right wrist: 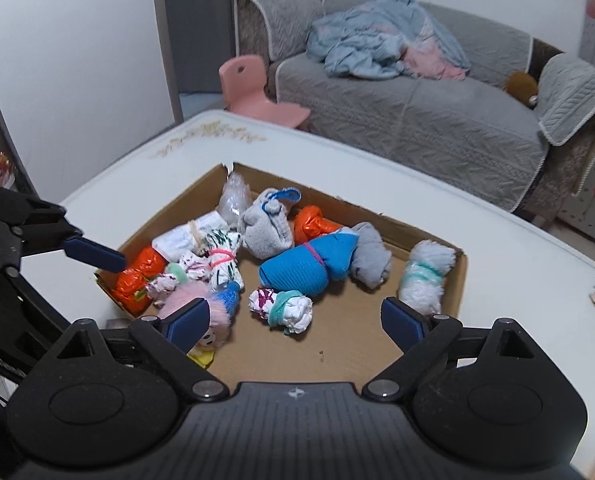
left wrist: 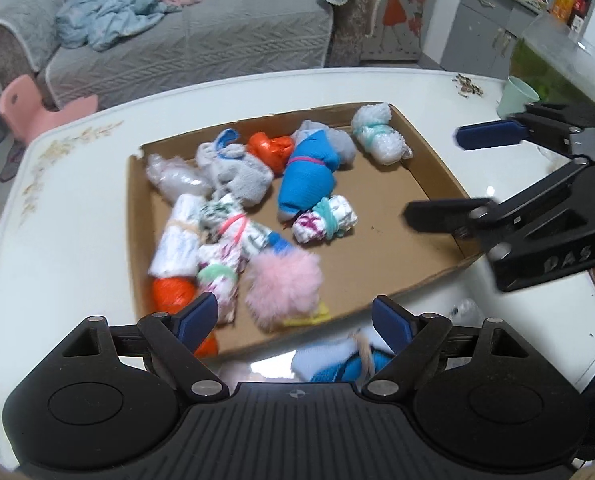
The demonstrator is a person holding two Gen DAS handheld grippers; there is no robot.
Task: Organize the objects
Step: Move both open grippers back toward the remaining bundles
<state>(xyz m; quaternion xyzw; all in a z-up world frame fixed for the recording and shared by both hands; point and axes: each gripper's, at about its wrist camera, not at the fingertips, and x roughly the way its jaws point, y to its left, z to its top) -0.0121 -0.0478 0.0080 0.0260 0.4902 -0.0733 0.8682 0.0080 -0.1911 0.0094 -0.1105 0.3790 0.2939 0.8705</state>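
White counter (left wrist: 77, 208) carries a cardboard tray (left wrist: 429, 184) filled with tied bundles. Both the left gripper (left wrist: 293, 320) and right gripper (right wrist: 295, 322) hang open and empty. Next likely target: the blue-white bundle (left wrist: 337, 360) lying outside the tray's near edge.

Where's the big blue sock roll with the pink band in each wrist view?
Left wrist: blue sock roll lies centre, in the cardboard tray.
Right wrist: blue sock roll lies centre, mid-tray.
Shared landmark: grey sock bundle lies just left of it in both.
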